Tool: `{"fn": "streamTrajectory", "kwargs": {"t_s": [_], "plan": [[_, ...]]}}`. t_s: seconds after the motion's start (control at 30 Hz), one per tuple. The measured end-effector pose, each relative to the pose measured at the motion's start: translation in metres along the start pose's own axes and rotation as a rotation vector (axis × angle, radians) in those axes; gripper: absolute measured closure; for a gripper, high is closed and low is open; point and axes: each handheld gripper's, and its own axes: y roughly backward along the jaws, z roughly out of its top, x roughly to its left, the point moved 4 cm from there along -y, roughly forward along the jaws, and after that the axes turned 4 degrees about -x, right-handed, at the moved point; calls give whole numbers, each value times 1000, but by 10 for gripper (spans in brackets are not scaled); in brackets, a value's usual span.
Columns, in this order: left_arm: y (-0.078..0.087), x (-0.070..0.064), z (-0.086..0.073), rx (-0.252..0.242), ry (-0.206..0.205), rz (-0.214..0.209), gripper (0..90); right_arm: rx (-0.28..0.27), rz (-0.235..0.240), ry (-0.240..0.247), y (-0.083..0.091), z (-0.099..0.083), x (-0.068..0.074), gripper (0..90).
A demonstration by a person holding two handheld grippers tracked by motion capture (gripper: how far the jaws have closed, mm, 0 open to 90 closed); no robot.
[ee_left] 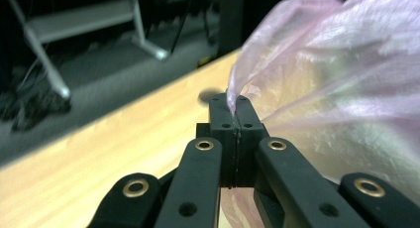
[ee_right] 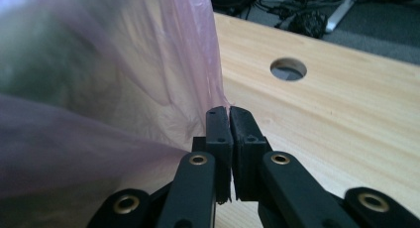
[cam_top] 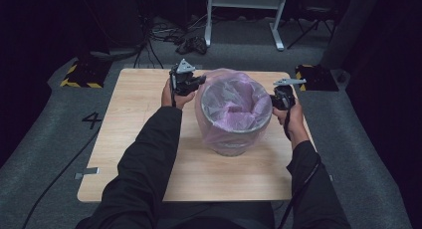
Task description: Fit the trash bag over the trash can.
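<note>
A grey round bin (cam_top: 232, 139) stands in the middle of the wooden table (cam_top: 139, 139), lined with a thin pink plastic bag (cam_top: 234, 97) folded over its rim. My left gripper (cam_top: 199, 81) is at the bin's left side, shut on a pinch of the pink bag (ee_left: 317, 89), as the left gripper view shows at its tips (ee_left: 230, 100). My right gripper (cam_top: 274, 100) is at the bin's right side, shut on the pink bag (ee_right: 99, 89) too, with film caught between its tips (ee_right: 229, 109).
A round hole (ee_right: 288, 69) is cut in the tabletop near the right gripper. Behind the table stand a white frame (cam_top: 246, 10) and loose cables (cam_top: 169, 32) on grey carpet. Yellow-black weights (cam_top: 82, 74) sit by the far corners.
</note>
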Motion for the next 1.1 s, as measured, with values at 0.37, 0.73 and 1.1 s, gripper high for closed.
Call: {"fn": "streamTrajectory", "kwargs": {"t_s": [0.37,0.73,1.1], "plan": [[-15,3,-42,93,62,-6,868,83,-12,-29,-14,-23,-5,895],[22,13,-79,103,70,82,366,115,-55,-15,-1,-36,-9,737],[87,-1,-106,144,-45,82,208,73,-56,38,50,-29,-11,382]]}}
